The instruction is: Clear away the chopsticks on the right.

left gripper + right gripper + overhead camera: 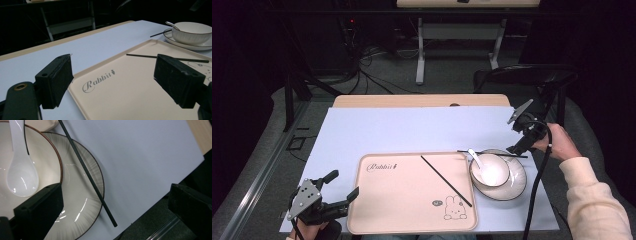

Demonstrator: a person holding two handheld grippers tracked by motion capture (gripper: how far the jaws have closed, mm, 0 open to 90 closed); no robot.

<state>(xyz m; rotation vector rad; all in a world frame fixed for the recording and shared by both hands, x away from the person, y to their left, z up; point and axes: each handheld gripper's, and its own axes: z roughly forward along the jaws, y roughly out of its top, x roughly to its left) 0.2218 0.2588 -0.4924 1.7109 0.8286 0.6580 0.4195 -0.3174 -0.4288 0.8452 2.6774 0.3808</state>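
Note:
A beige tray (407, 200) printed "Rabbit" lies at the table's near middle, and a black chopstick (446, 181) rests slantwise on it. To its right a white bowl (492, 172) stands on a ribbed plate (516, 186), with a white spoon (475, 157) in the bowl. A second chopstick (492, 153) lies across the plate's far rim. My left gripper (343, 184) is open at the tray's near left corner, and the tray (130, 97) shows between its jaws. My right gripper (117, 197) is open above the plate (82, 195), with the chopstick (85, 171) below the gap.
A pale sheet (412, 130) covers the table, with a strip of wood (422, 100) showing at the far edge. The sheet's right edge runs just beyond the plate. A dark chair (532, 75) stands at the back right, and cables lie on the floor behind.

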